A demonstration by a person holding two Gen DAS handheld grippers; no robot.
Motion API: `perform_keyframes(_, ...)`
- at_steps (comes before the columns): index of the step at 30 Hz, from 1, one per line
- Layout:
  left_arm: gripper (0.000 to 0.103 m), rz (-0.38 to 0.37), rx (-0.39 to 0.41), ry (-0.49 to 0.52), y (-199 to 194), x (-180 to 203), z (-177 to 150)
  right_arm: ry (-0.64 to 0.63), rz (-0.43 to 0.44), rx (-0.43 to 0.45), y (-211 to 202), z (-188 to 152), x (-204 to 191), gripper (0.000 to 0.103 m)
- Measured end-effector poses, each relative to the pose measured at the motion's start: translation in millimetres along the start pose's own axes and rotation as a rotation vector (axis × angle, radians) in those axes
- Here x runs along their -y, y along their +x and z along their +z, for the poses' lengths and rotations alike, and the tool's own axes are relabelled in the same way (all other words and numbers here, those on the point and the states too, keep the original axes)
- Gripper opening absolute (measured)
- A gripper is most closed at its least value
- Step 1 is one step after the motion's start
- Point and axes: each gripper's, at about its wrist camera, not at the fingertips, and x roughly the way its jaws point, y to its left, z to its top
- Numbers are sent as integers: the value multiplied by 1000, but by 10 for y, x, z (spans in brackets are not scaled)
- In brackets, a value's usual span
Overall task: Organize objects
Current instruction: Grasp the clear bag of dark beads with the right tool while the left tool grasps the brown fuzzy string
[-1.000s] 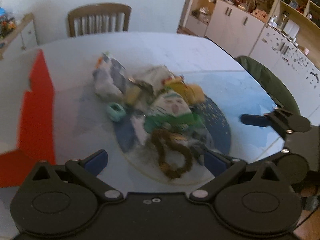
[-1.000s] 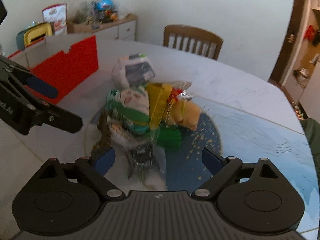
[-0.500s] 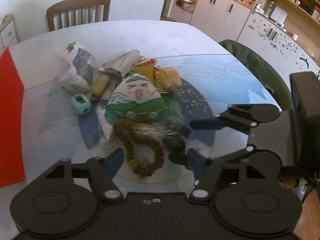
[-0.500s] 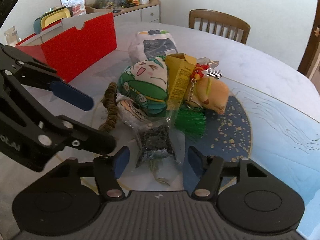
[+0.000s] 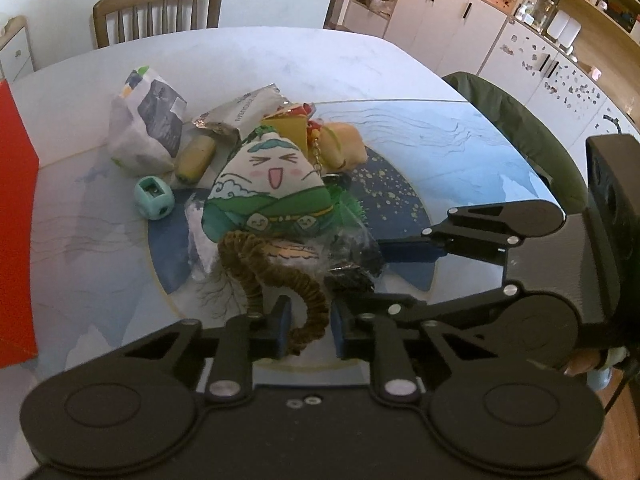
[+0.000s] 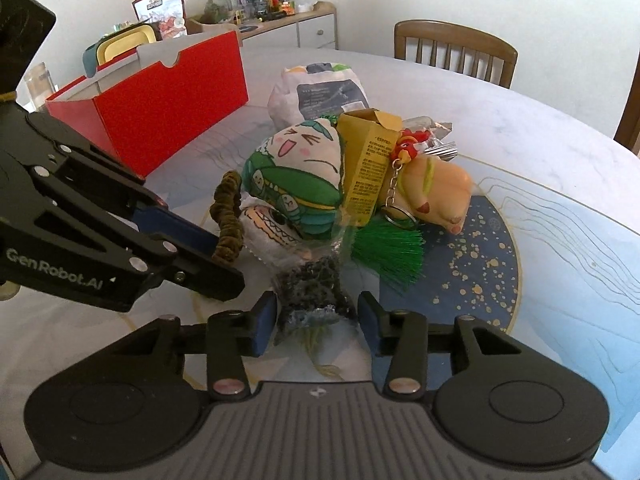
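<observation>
Item one, brown scrunchie: a twisted fabric loop at the near edge of the pile, its long axis running from the green plush toy toward me. My left tongs have narrowed around its near end, one pad on either side and close against the fabric; whether they already pinch it I cannot tell for certain, but I judge the grip is on. Item two, dark crinkled packet: it lies directly ahead of my right tongs, between half-closed pads with a gap showing on each side, so not yet gripped. Remaining stock on the table: a white and grey bag, a silver wrapper, a yellow carton, a peach keychain figure, a green brush, a mint sharpener. Destination, by my reckoning: the red box, standing well to the left of the pile. The left tongs are nearer that box, and the scrunchie lies in line with them, so lifting straight up and swinging left looks the natural move; the loop leans against the plush and may drag it.
</observation>
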Motion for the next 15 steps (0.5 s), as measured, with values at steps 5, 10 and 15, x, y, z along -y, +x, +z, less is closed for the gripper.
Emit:
perform_keyframes(5, 9, 12, -6, 8, 14, 11, 9, 23, -1, 6, -24, -4, 18, 37)
perform_keyframes(10, 8, 21, 3, -1, -67, -13, 15, 60, 1, 6, -100, -7, 26, 35)
perform_keyframes(15, 8, 30, 17, -28, -209, -104, 24, 96, -12, 10, -244, 22, 7, 34)
